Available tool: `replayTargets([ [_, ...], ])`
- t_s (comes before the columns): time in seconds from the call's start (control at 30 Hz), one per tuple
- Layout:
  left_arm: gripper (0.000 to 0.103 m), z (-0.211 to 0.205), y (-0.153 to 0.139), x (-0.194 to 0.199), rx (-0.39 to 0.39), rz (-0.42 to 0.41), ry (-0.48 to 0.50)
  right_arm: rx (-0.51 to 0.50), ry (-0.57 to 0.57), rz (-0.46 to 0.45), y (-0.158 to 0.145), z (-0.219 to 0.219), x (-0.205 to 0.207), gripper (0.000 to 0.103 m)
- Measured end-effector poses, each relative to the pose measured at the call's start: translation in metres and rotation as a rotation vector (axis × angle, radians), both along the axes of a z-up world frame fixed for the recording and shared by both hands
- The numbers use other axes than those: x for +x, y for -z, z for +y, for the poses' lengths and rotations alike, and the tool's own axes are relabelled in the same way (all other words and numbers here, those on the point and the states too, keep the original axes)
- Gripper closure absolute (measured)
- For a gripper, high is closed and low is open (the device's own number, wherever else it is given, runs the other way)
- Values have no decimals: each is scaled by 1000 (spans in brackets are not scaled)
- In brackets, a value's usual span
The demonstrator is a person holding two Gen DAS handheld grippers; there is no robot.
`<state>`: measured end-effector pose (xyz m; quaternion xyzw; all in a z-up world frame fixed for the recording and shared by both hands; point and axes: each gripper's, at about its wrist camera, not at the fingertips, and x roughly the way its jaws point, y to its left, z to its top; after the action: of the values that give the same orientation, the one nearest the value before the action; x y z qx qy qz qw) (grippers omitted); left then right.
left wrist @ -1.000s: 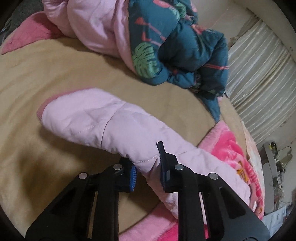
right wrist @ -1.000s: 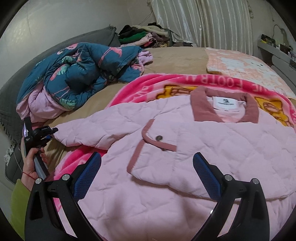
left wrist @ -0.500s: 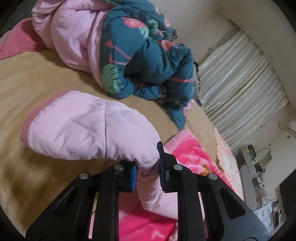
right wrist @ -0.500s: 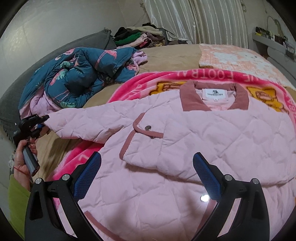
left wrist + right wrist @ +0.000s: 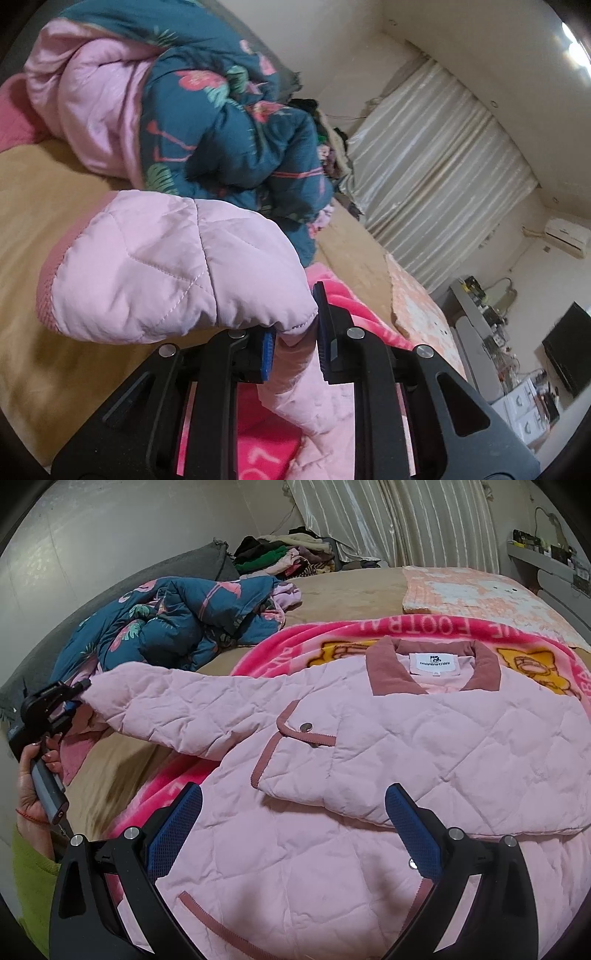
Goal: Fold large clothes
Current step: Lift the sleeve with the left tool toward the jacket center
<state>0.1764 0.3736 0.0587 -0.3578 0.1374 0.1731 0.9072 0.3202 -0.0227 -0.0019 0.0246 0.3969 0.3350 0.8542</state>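
Step in hand: sleeve fold on the pink quilted jacket, which lies spread front-up on the pink blanket on the bed, collar away from the right tongs. Left tongs are clenched on the sleeve a little back from the cuff, fabric pinched between the blue pads; the cuff end bulges out ahead and left of them, lifted off the bed. From the right wrist view the sleeve runs out taut from the shoulder to the left tongs, far left of the right tongs, with the left hand on the handle. Right tongs are released, jaws wide, hovering over the lower front of the jacket, gripping nothing; chest pocket is just ahead between the jaws. Other sleeve looks already folded across the chest, though I can't be sure. Next move, my read: carry the gripped sleeve inward over the body toward the pocket, lay it flat, release; right tongs could pin the jacket at the shoulder line so it doesn't drag. Teal duvet sits beyond the left tongs, out of the way.
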Motion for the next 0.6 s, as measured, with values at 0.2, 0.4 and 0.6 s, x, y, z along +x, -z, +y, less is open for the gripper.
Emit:
replayTargets([
  [0.2,92,-22,-14,7,36,-18,57,9,20,-6,-4,-9,2,4],
  [0.4,92,-53,-27,18,65,-62,165,20,57,1,-3,-23,6,4],
  [0.6,92,-89,-38,31,105,-90,279,43,101,-4,-7,-44,10,4],
])
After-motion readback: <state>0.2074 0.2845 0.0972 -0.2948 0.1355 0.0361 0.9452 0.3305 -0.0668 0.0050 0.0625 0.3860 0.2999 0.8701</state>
